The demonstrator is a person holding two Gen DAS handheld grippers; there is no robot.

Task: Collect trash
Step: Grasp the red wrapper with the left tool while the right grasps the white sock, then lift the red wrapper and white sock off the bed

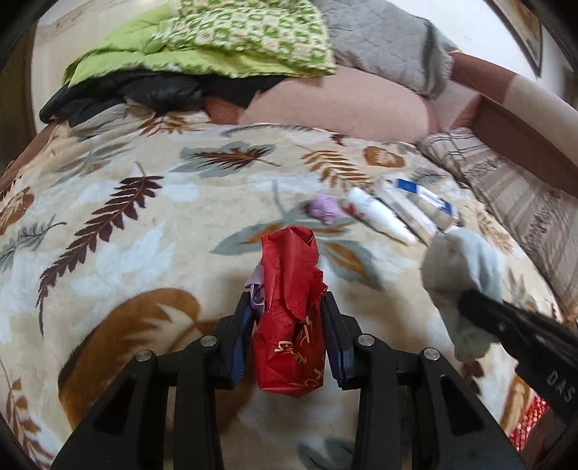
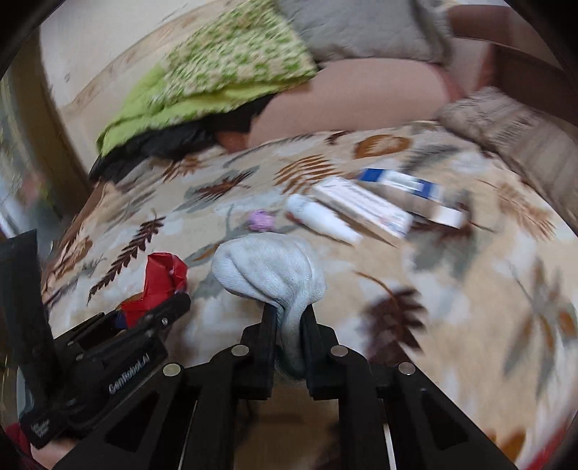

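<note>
Closest to the lens, the left gripper is clamped on a crumpled red plastic wrapper with a scrap of lilac plastic pinched in beside it; the wrapper stands up from between the jaws toward twelve o'clock, held around its lower half. In the right wrist view, the right gripper is closed on a pale grey sock, gripped at a narrow gathered neck while the bunched bulk balloons out above the fingertips. Both catches look light and soft: the wrapper is thin, crinkly and likely slippery, so a bite across its thick folded middle seems safest; the sock is limp and compressible and should hold wherever cloth is gathered. Beyond the jaws, on the leaf-patterned blanket, more pieces lie well apart from both grippers: from the left wrist, a small purple wad at about one o'clock, then a white tube and two flat cartons fanning toward two o'clock. The cartons look stiff and light, best taken across the narrow width. A green patterned quilt lies piled at twelve o'clock.
</note>
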